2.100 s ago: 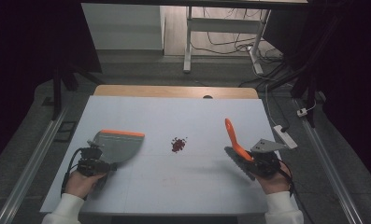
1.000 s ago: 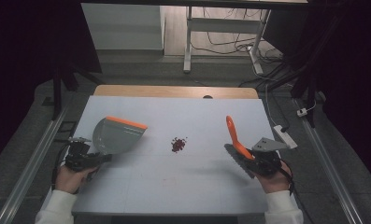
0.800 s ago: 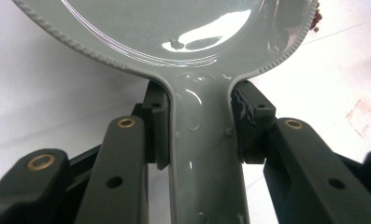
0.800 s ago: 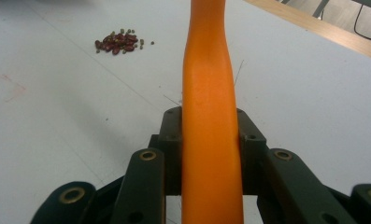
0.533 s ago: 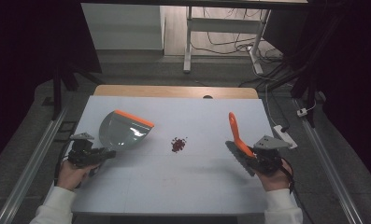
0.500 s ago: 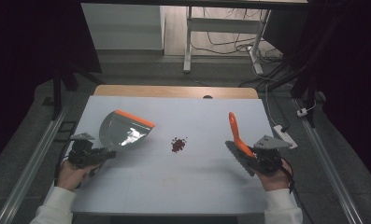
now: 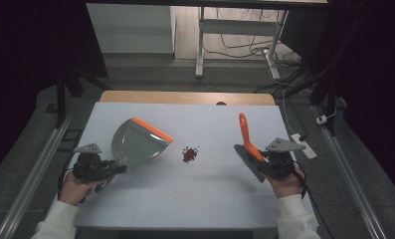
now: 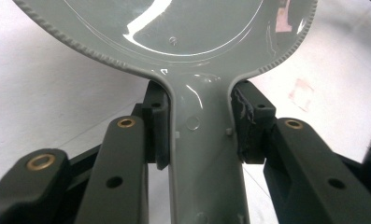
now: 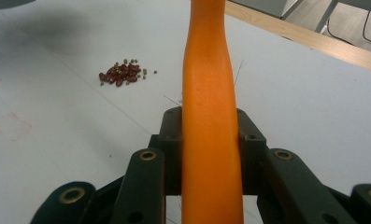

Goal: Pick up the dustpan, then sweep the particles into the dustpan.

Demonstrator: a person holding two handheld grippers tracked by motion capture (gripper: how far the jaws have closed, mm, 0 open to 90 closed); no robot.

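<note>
A grey dustpan [image 7: 135, 142] with an orange front lip is held above the white table [image 7: 195, 199] at the left. My left gripper [image 7: 116, 169] is shut on its grey handle [image 8: 202, 154], one jaw on each side. A small pile of dark red beans [image 7: 189, 154] lies at mid-table, with the pan's lip turned toward it from the left; the same beans [image 9: 121, 73] lie far left in the right gripper view. At the right, my right gripper [image 7: 264, 157] is shut on a brush with an orange handle [image 9: 210, 116] and grey bristles [image 7: 248, 163].
A wooden strip [image 7: 185, 97] runs along the table's far edge. Beyond it stand a white desk frame [image 7: 201, 45] and cables on the floor. A white power strip [image 7: 304, 145] lies on the floor past the table's right edge. Metal rails [image 7: 31, 179] flank the table.
The left gripper has swung the dustpan from lying flat to tilted, its orange lip now turned toward the beans, and the hand shifted left. The brush handle has tipped slightly more upright.
</note>
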